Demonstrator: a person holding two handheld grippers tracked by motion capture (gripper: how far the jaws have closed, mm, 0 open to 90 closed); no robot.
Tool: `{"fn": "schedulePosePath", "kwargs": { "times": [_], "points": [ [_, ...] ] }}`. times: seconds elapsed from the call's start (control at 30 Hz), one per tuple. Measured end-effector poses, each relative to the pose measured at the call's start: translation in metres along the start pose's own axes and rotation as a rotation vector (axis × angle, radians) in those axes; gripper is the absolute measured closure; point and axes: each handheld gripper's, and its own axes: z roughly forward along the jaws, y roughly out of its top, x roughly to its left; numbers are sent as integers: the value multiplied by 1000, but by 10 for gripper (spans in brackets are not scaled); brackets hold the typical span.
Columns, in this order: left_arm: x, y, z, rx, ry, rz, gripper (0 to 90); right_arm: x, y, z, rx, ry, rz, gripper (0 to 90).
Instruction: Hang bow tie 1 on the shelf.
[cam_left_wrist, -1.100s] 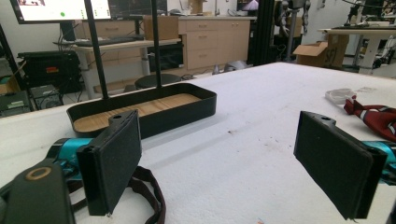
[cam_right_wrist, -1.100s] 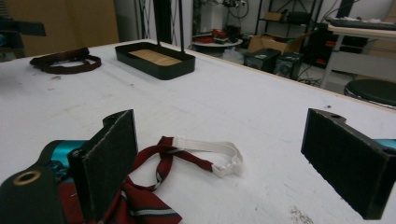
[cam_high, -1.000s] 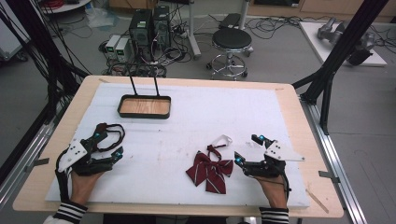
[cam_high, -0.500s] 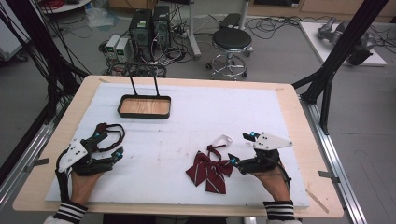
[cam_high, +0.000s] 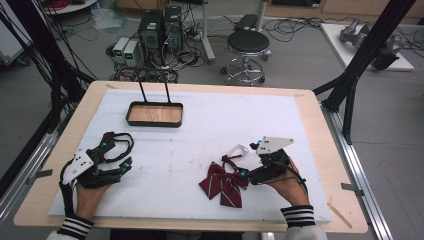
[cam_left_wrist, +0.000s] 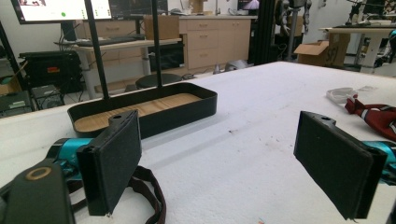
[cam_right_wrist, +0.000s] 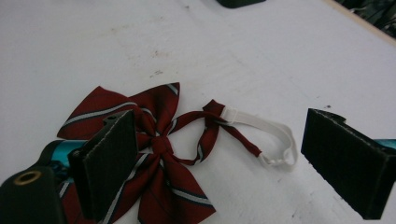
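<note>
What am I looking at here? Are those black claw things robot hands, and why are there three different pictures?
No robot here: a person holds a hand-operated tool in each hand. The left gripper and right gripper each have two black jaws, and both stand open, holding nothing.

One picture comes from a camera above the table, looking down. The other two come from small cameras riding on the grippers, looking out between their own jaws.

On the white table cover lies a dark red striped bow tie with a white elastic strap; the right gripper hovers over it. Farther back sits a black tray with a wooden floor, and two thin black posts rise behind it.
</note>
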Motion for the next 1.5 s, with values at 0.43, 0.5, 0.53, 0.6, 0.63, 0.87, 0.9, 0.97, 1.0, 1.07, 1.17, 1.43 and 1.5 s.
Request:
{"fn": "schedulePosePath", "kwargs": {
  "times": [0.43, 0.5, 0.53, 0.6, 0.63, 0.87, 0.9, 0.97, 1.0, 1.07, 1.17, 1.43, 1.5],
  "points": [
    [-1, 0, 0, -1, 4, 3, 154, 2, 7, 17, 143, 74, -52, 182],
    [-1, 0, 0, -1, 4, 3, 155, 3, 6, 20, 169, 90, -64, 201],
    [-1, 0, 0, -1, 4, 3, 154, 3, 6, 21, 176, 98, -68, 203],
    [0, 0, 0, 0, 4, 4, 155, 3, 5, 23, 185, 104, -77, 226],
    [0, 0, 0, 1, 3, 3, 155, 4, 5, 24, 198, 115, -68, 234],
    [0, 0, 0, 0, 3, 3, 155, 6, 3, 32, 254, 168, -82, 312],
    [0, 0, 0, 0, 3, 3, 155, 6, 3, 33, 268, 172, -91, 327],
    [0, 0, 0, 0, 3, 3, 155, 7, 1, 35, 299, 175, -96, 340],
    [0, 0, 0, 0, 3, 3, 155, 7, 0, 35, 312, 182, -103, 342],
    [0, 0, 0, 0, 3, 3, 155, 7, -1, 36, 334, 181, -102, 357],
    [0, 0, 0, 0, 4, 3, 155, 7, -2, 37, 342, 197, -106, 371],
    [0, 0, 0, 0, 5, 4, 155, 9, -5, 45, 428, 209, -141, 425],
    [0, 0, 0, 0, 5, 4, 155, 9, -5, 46, 435, 212, -142, 435]
  ]
}}
